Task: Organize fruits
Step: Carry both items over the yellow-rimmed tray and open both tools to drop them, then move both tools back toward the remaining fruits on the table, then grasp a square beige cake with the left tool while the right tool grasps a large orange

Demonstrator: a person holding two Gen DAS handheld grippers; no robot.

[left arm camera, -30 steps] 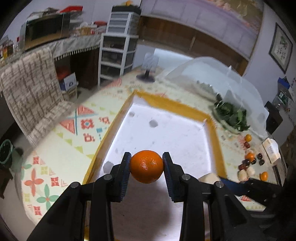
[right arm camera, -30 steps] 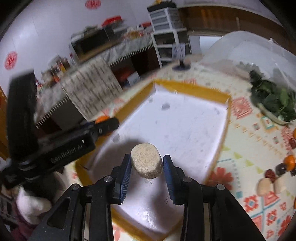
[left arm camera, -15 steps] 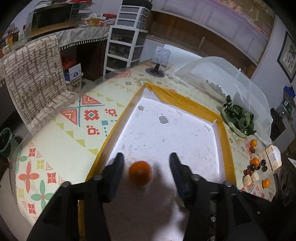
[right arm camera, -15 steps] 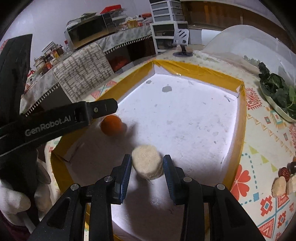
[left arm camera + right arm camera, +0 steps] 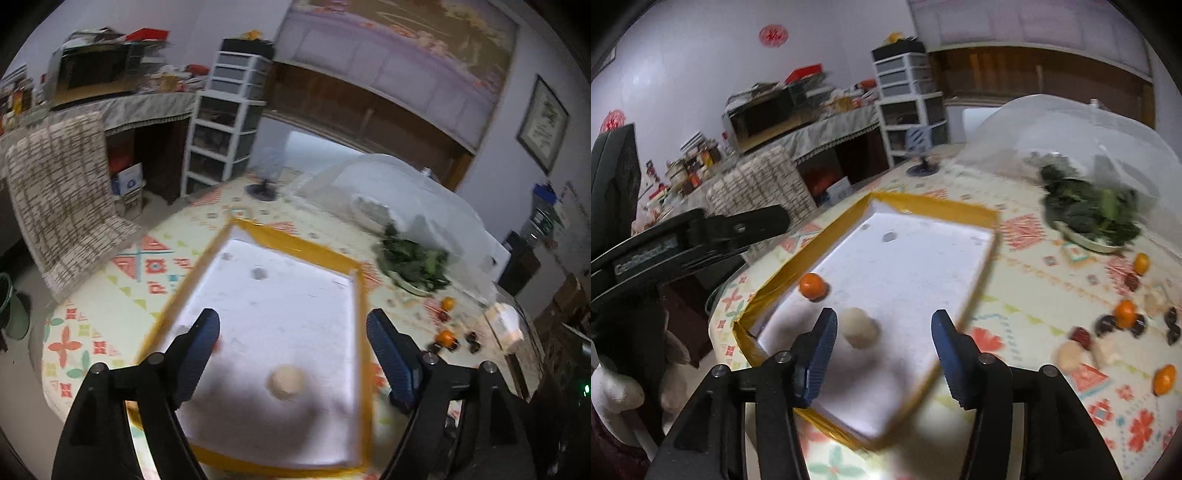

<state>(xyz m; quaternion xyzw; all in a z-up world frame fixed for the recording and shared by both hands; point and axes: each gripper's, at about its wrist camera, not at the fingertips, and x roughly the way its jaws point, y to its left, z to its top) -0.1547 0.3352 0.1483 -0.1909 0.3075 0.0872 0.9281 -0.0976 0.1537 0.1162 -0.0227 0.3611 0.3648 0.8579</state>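
a: so, starting at the left: what's the left gripper [image 5: 293, 345] doing?
b: its jaws have just been opening and stand wide, nothing between them; the orange [image 5: 812, 286] lies in the white tray [image 5: 923, 258] by its left wall.
a: and the right gripper [image 5: 883, 341]?
b: also just been opening, gripping nothing; the pale round fruit [image 5: 860, 328] sits on the tray floor beside its left finger; more fruit [image 5: 1125, 309] lies scattered on the patterned tablecloth [image 5: 1027, 291] further right.
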